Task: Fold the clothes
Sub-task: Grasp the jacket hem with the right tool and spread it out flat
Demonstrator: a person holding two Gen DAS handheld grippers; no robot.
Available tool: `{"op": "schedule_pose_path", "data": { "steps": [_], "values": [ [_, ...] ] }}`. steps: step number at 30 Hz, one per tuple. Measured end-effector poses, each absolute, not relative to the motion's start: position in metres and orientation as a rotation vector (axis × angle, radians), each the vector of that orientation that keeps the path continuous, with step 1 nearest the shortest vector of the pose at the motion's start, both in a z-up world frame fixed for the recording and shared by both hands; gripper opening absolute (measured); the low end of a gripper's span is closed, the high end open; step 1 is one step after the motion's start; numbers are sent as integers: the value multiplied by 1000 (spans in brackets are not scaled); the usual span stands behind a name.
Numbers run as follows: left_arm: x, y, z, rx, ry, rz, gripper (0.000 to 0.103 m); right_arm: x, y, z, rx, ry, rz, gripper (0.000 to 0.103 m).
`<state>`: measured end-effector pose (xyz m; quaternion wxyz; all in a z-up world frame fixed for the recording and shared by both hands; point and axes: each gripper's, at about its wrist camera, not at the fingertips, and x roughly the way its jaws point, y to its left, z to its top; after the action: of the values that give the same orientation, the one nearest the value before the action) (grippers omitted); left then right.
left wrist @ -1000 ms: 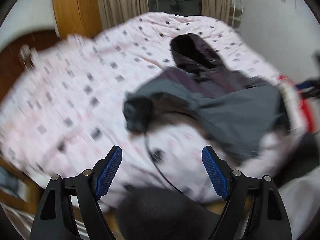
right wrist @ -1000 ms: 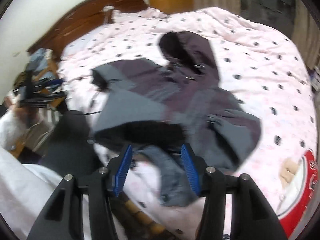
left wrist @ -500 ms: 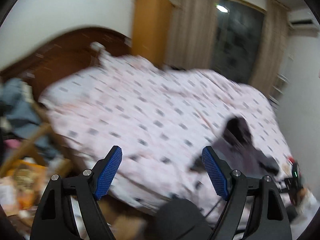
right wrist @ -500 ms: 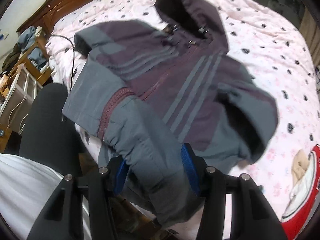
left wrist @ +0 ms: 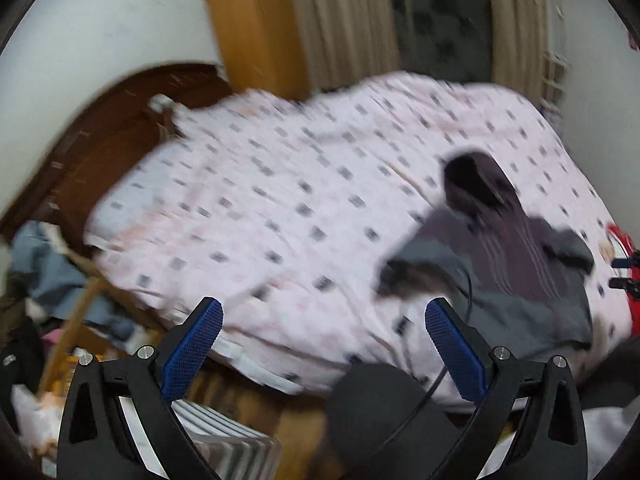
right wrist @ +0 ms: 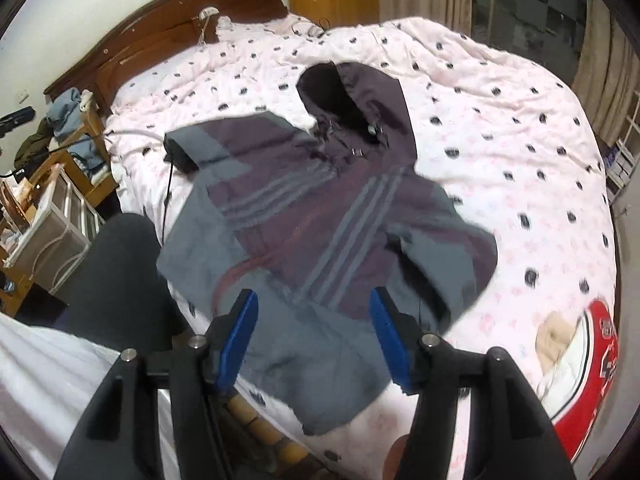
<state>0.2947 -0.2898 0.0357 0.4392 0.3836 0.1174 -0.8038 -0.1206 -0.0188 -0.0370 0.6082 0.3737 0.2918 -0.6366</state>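
A grey and dark-purple hooded jacket (right wrist: 320, 208) lies front up on the pink patterned quilt (right wrist: 500, 120), hood (right wrist: 348, 92) toward the far side, both sleeves bent inward. Its grey hem hangs over the near bed edge. My right gripper (right wrist: 313, 296) hovers over that hem with its jaws opening; the fabric lies between the blue pads without being pinched. In the left wrist view the jacket (left wrist: 512, 264) is far to the right. My left gripper (left wrist: 323, 308) is off the bed's near edge, jaws opening wide, with nothing between them.
A person's knee in dark trousers (right wrist: 116, 272) presses against the bed edge. A black cable (right wrist: 168, 196) runs from the jacket's left sleeve. A red-and-white cloth (right wrist: 588, 360) lies at the near right. A cluttered wooden shelf (right wrist: 60, 128) stands by the headboard (right wrist: 160, 28).
The left gripper lifted away from the jacket, its view swung toward the headboard, and its jaws widened. The right jaws spread apart over the hem; the jacket now lies flatter.
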Motion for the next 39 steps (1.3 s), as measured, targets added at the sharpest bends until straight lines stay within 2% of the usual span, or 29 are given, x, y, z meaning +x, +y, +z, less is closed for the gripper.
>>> {"op": "schedule_pose_path", "data": {
  "steps": [2, 5, 10, 13, 18, 20, 22, 24, 25, 26, 29, 34, 37, 39],
  "values": [
    [276, -292, 8, 1075, 283, -1941, 101, -115, -13, -55, 897, 700, -1466, 60],
    [268, -302, -32, 1261, 160, -1734, 101, -101, -16, -78, 906, 713, -1470, 60],
    [322, -336, -69, 1355, 71, -1376, 101, -80, -38, -102, 857, 749, -1509, 60],
    [347, -341, -77, 1337, 139, -1343, 101, -87, -58, -104, 760, 840, -1681, 60],
    [339, -329, -91, 1267, 428, -1626, 101, -120, -97, -113, 626, 986, -1929, 60],
    [328, -330, -104, 1292, 444, -1626, 101, -131, -113, -127, 586, 1086, -1970, 59],
    [327, -330, -120, 1341, 442, -1585, 101, -140, -123, -142, 560, 1178, -1991, 57],
    [337, -326, -132, 1394, 436, -1522, 101, -149, -132, -159, 576, 1245, -1988, 47],
    [344, -322, -133, 1412, 436, -1492, 101, -154, -133, -163, 590, 1253, -1990, 36],
    [354, -318, -132, 1420, 435, -1458, 100, -158, -135, -168, 605, 1261, -1991, 34],
    [389, -301, -99, 1374, 395, -1368, 100, -168, -137, -174, 623, 1264, -1995, 32],
    [440, -253, 44, 1051, 231, -1238, 101, -183, -138, -175, 615, 1264, -1993, 30],
    [477, -223, 128, 839, 214, -1160, 101, -190, -137, -174, 608, 1250, -1989, 28],
    [497, -207, 162, 731, 203, -1110, 101, -192, -133, -172, 600, 1243, -1993, 28]
  ]
}}
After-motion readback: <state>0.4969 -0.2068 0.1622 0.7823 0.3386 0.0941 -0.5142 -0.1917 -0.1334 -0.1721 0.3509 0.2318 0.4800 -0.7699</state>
